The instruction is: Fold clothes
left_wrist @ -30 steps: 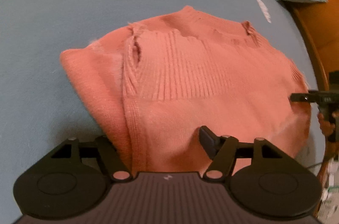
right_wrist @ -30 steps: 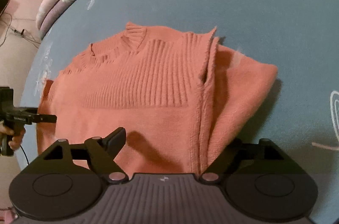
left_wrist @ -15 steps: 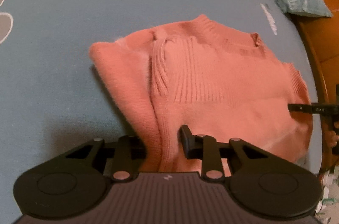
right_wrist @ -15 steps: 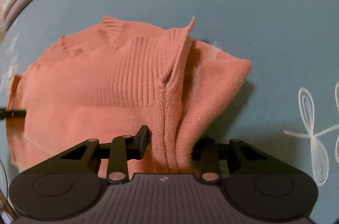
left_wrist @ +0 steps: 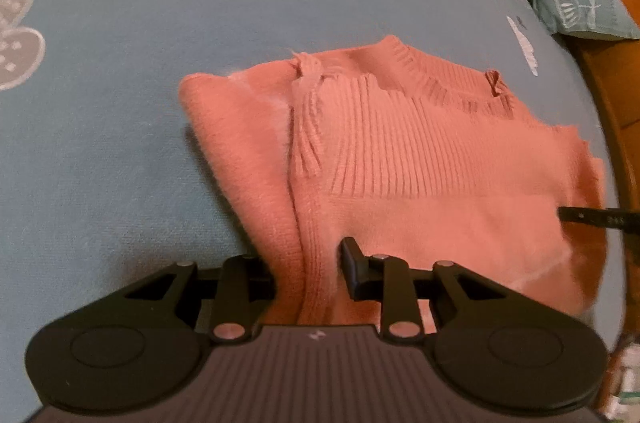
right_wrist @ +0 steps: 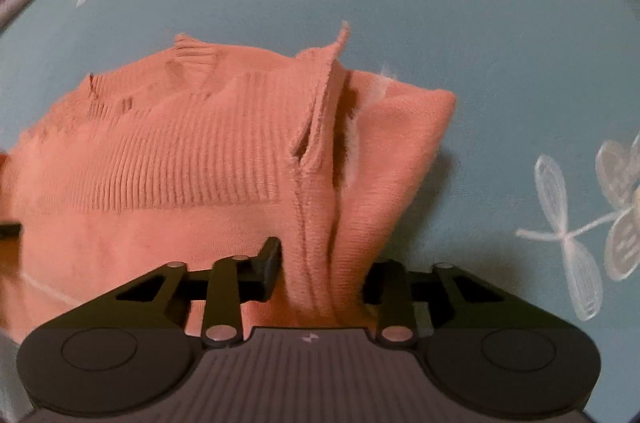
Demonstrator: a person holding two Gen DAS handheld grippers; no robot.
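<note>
Gripping the near hem of the salmon sweater [left_wrist: 420, 183], both tools are set for the next fold. The sweater lies on a blue bedspread [left_wrist: 120, 103] printed with pale flowers, neckband at its far edge, sleeves already folded in so that thick bundles run along both side edges.

The left gripper [left_wrist: 308, 275] sits at the sweater's near left corner. Its jaws have just been closing, and the layered side bundle now stands bunched between them, the pads pressing into the knit on both sides. The right gripper [right_wrist: 324, 275] sits at the sweater's near right corner; its jaws have likewise just been closing, with the right fold pinched between them. That gripper also shows as a dark finger at the sweater's right edge in the left wrist view, partway up from the hem.

Judged from this, the step in hand is taking hold of the bottom edge, with the sides done and the lengthwise fold not yet made. The next move probably calls for lifting both corners together and carrying them away from the near hem toward the neckband, keeping the two hands level so the hem lands square with the sweater's far edge. The grip must hold every layer of each bundle: a loose sleeve could slip out and undo the side folds. The knit looks soft and thick, so it should drape rather than crease sharply.
</note>
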